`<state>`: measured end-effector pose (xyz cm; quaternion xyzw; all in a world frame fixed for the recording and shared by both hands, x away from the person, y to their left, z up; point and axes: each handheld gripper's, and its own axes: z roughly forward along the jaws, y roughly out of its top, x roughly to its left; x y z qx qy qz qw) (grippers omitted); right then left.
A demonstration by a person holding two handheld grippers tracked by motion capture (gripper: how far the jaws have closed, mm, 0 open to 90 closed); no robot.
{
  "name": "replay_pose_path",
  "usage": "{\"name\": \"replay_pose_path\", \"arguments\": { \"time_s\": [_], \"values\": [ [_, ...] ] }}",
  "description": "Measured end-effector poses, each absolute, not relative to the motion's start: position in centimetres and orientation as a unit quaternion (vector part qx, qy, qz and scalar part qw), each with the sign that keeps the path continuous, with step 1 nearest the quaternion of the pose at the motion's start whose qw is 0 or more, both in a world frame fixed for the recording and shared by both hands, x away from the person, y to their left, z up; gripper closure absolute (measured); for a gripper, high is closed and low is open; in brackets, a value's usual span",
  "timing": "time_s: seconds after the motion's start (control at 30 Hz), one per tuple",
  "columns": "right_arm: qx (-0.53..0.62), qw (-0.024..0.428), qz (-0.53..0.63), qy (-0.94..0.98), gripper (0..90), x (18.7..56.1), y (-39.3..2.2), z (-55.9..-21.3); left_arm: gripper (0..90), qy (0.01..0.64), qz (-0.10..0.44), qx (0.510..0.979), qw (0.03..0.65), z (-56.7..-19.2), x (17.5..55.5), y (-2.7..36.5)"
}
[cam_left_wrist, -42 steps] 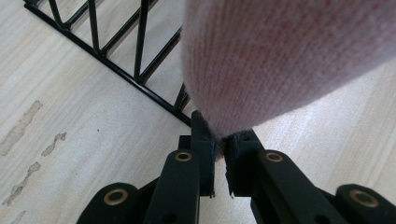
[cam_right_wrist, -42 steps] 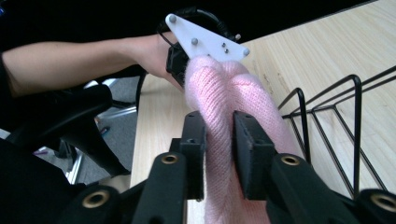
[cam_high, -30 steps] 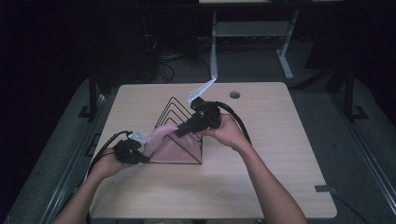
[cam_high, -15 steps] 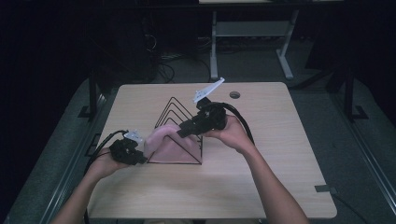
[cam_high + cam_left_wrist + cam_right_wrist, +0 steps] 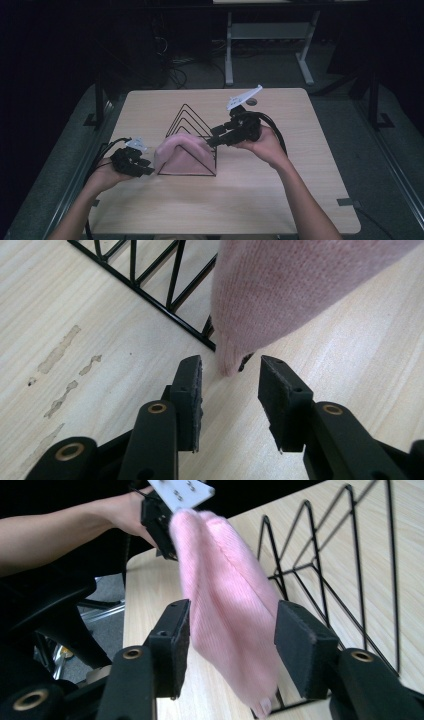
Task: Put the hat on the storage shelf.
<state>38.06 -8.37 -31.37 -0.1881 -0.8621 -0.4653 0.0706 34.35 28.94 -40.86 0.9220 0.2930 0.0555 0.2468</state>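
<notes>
A pink knit cloth (image 5: 182, 152) hangs draped over the front triangles of a black wire rack (image 5: 187, 115) on the wooden table (image 5: 300, 190). My left gripper (image 5: 147, 167) sits at the cloth's left end. In the left gripper view its jaws have just been opening, and the cloth's low corner (image 5: 227, 362) lies at the tips of the left gripper (image 5: 230, 365), untouched. My right gripper (image 5: 214, 137) is at the rack's right side. Its jaws have also just been opening. They straddle the cloth (image 5: 225, 580) with the pads of the right gripper (image 5: 233, 607) off it.
A small dark round object (image 5: 251, 101) lies near the table's far edge. Rack wires (image 5: 165, 305) run ahead of the left jaws and beside the right jaws (image 5: 320, 570). A white desk frame (image 5: 265, 35) and cables stand beyond the table.
Both grippers have opened and let go of the pink cloth, which stays draped on the rack. The right gripper has drawn back to the right; the left has barely moved.
</notes>
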Motion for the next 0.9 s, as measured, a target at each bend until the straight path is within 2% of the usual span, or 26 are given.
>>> {"name": "replay_pose_path", "arguments": {
  "time_s": [0.53,0.9],
  "values": [
    [-0.243,0.038,-0.467,-0.849,40.0,37.2,-13.9,-32.7,54.7,0.298,0.054,0.919,0.253,-40.5,33.7,29.5],
    [-0.273,0.026,-0.466,-0.841,39.5,36.4,-17.0,-33.9,52.5,0.3,0.056,0.916,0.259,-40.4,33.3,29.6]
  ]
}}
